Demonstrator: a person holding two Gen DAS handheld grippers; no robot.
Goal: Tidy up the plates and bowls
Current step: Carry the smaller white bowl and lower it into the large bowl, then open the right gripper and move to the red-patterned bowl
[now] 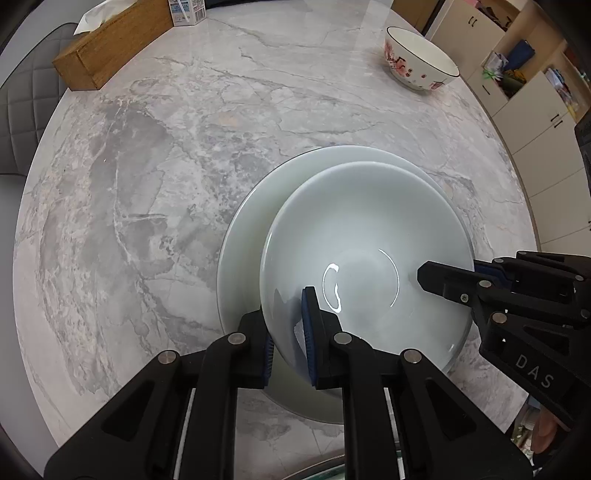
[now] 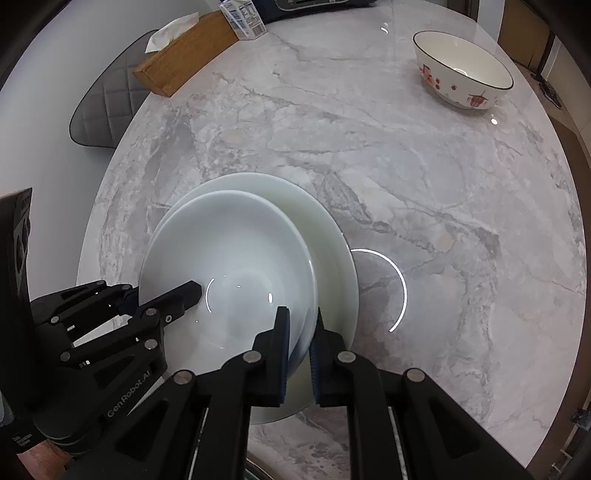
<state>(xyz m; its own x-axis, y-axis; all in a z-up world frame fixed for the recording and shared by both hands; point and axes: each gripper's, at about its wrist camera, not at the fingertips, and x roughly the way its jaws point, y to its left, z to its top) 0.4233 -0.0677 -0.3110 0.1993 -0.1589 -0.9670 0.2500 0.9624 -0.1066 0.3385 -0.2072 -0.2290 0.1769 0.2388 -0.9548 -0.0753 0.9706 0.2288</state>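
A plain white bowl (image 1: 364, 236) (image 2: 236, 243) hangs just above or on a larger white plate (image 1: 247, 221) (image 2: 328, 229) on the marble table. My left gripper (image 1: 286, 332) is shut on the bowl's near-left rim, one finger inside and one outside. My right gripper (image 2: 299, 332) is shut on the bowl's right rim the same way; it shows in the left wrist view (image 1: 443, 280) and the left gripper shows in the right wrist view (image 2: 177, 295). A floral bowl (image 1: 419, 59) (image 2: 461, 70) with a dark rim stands upright at the far right.
A wooden tissue box (image 1: 110, 48) (image 2: 184, 51) and a small carton (image 1: 186, 11) (image 2: 243, 18) sit at the far left edge. A grey chair (image 2: 105, 110) stands beyond the table. Cabinets (image 1: 535, 122) are to the right. Bare marble (image 1: 221, 110) lies between.
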